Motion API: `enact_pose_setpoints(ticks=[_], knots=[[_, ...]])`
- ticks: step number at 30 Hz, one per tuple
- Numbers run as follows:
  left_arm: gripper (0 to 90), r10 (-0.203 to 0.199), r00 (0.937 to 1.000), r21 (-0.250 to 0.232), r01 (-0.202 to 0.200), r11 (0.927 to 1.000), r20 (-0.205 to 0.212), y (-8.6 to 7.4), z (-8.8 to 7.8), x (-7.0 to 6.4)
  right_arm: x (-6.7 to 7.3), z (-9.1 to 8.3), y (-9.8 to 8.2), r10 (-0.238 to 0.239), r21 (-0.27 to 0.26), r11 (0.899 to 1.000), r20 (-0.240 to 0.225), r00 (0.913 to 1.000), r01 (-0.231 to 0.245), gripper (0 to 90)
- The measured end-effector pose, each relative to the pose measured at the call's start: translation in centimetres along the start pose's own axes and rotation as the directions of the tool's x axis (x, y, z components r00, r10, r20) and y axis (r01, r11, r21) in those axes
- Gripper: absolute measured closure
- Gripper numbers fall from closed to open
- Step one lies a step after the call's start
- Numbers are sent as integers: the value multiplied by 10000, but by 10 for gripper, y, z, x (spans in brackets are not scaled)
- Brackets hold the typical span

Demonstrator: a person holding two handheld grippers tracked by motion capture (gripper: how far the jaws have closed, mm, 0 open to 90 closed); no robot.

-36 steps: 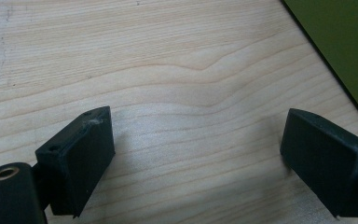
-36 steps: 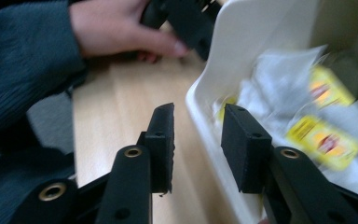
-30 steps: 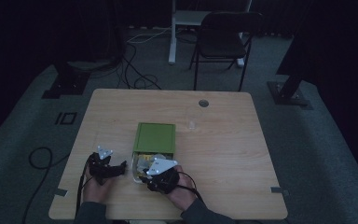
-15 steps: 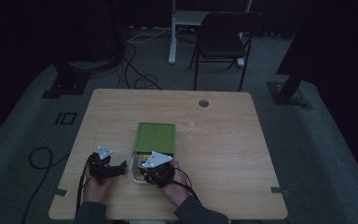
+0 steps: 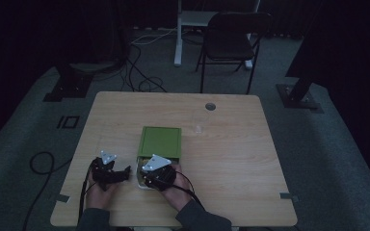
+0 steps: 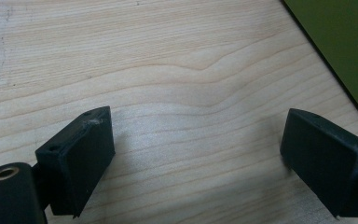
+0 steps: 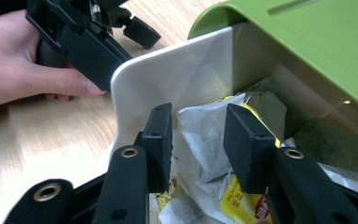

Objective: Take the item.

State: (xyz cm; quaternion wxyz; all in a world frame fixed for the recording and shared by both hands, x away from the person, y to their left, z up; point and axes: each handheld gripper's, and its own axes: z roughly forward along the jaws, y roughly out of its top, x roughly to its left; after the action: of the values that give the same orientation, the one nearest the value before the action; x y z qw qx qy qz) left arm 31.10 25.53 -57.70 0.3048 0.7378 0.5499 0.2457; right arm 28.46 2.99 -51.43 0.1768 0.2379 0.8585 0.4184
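A green box (image 5: 160, 141) lies mid-table, and its white drawer (image 7: 168, 79) is pulled out toward the person. Several tea bags lie in the drawer. My right gripper (image 7: 198, 116) reaches into the drawer, its jaws closed in on one white tea bag (image 7: 205, 140) that stands upright between them. In the high view the right gripper (image 5: 158, 175) sits at the box's near end. My left gripper (image 6: 196, 135) is open just above bare wood, left of the box, with nothing between its jaws. From above, the left gripper (image 5: 125, 171) points toward the drawer.
A clear glass (image 5: 198, 120) stands beyond the box's far right corner, near a round cable hole (image 5: 210, 106). The person's hand (image 7: 14, 60) holds the left gripper beside the drawer. A chair (image 5: 233, 33) stands behind the table.
The right gripper has shifted slightly left and nearer, down into the drawer. The left gripper has barely moved.
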Motion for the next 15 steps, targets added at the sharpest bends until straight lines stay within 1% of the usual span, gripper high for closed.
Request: enact_pose_setpoints(ticks=[4,6,7,10,12,13,15], knots=[[105,2,10000,2,-2,10000,0,0,0,0,0,4,0,-94,175,9998,29,10000,93,620],[105,2,10000,-2,-2,10000,2,0,0,0,1,6,0,-132,266,9996,112,9999,129,646],[105,2,10000,-1,-2,10000,1,0,0,0,0,6,0,-169,277,9995,128,9998,165,668],[105,2,10000,-1,-2,10000,2,0,0,0,-1,6,0,-39,321,9995,99,9999,36,742],[105,2,10000,-1,-2,10000,-1,0,0,0,-3,6,-1,-95,314,9995,106,9999,92,799],[105,1,10000,0,-1,10000,0,0,0,0,-3,5,-1,-16,304,9995,96,10000,13,831],[105,4,10000,0,-4,10000,0,0,0,0,-5,3,-2,-13,202,9998,53,10000,12,887]])
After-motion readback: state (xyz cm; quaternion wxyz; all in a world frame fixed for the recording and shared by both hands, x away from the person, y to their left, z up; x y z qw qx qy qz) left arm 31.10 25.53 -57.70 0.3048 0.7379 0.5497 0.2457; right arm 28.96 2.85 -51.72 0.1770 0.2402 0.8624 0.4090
